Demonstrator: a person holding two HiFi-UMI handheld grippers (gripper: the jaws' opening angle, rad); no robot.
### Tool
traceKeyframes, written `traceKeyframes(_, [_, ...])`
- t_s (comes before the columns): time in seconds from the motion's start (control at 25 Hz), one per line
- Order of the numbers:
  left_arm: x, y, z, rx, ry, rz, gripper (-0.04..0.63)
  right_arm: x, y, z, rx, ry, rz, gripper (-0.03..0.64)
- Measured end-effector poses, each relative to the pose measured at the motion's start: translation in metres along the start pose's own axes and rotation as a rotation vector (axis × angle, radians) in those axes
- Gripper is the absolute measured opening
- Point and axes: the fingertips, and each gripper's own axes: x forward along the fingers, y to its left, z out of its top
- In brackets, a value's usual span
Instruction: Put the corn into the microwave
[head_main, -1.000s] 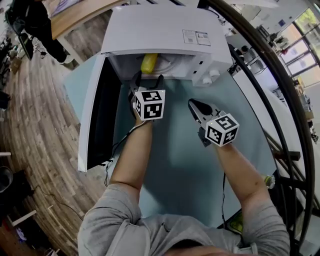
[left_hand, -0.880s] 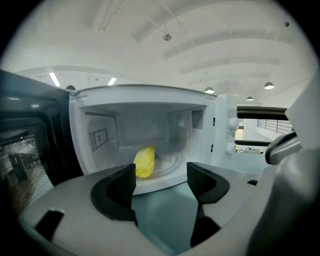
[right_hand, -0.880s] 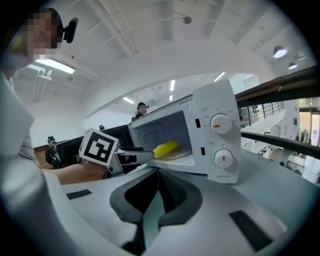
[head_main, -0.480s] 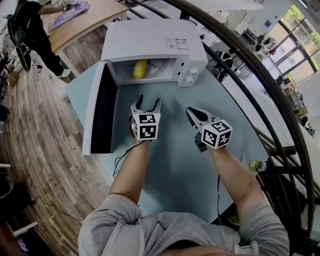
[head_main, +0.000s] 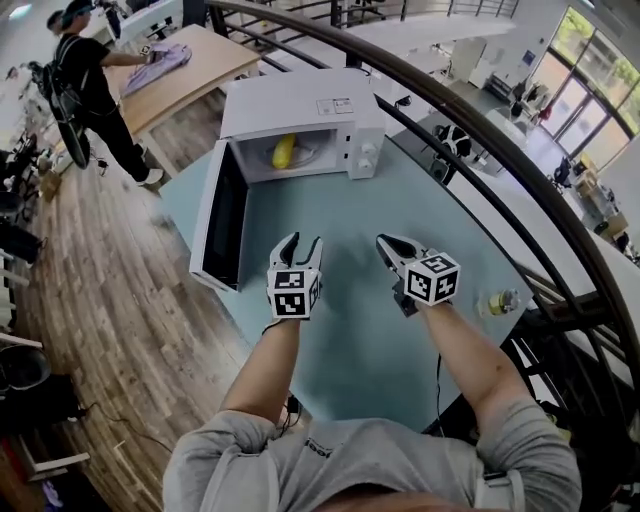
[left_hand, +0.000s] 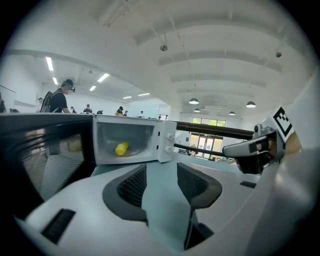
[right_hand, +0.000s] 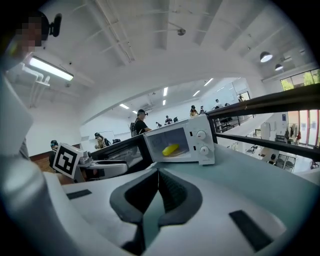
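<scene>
closing the door (head_main: 222, 215) looks like the only job left, because the yellow corn (head_main: 283, 152) already lies inside the white microwave (head_main: 300, 105). the door hangs wide open on the left side.

the left gripper (head_main: 303, 241) is over the blue table (head_main: 350, 340), well away from the microwave. its jaws are apart and closing, with nothing between them. the right gripper (head_main: 385, 241) is beside it. its jaws are together and hold nothing.

to do it well, bring the left gripper round to the outer side of the door, near the edge far from the hinge. then push slowly till the door sits flat. a hard shove could slide the whole microwave on the table.

the corn is small in every view, so i think it sits on the round plate, but i cannot be sure. the door's outer face is turned away. a little thing (head_main: 497, 301) at the table's right edge may be a bottle.
</scene>
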Motion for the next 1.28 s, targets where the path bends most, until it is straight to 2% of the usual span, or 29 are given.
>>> traceKeyframes(0.4, [-0.113,-0.05,-0.015,-0.044,-0.018,-0.04,0.099,-0.078,0.051,-0.017,0.011,-0.019,0.045,0.018])
traceKeyframes(0.68, [-0.178,-0.105,-0.006,-0.087,-0.049,-0.077,0.031,-0.161,0.077,-0.022,-0.011,-0.035,0.051,0.018])
traceKeyframes(0.92, [-0.243,-0.152,0.003,-0.051,-0.091,-0.076,0.02,-0.228,0.104,-0.037,-0.022,-0.032,0.082,0.018])
traceKeyframes(1.28, [-0.347,-0.167,-0.01,-0.089,-0.129,0.009,0.02,-0.287,0.153,-0.041,-0.1,-0.03,0.158,0.018])
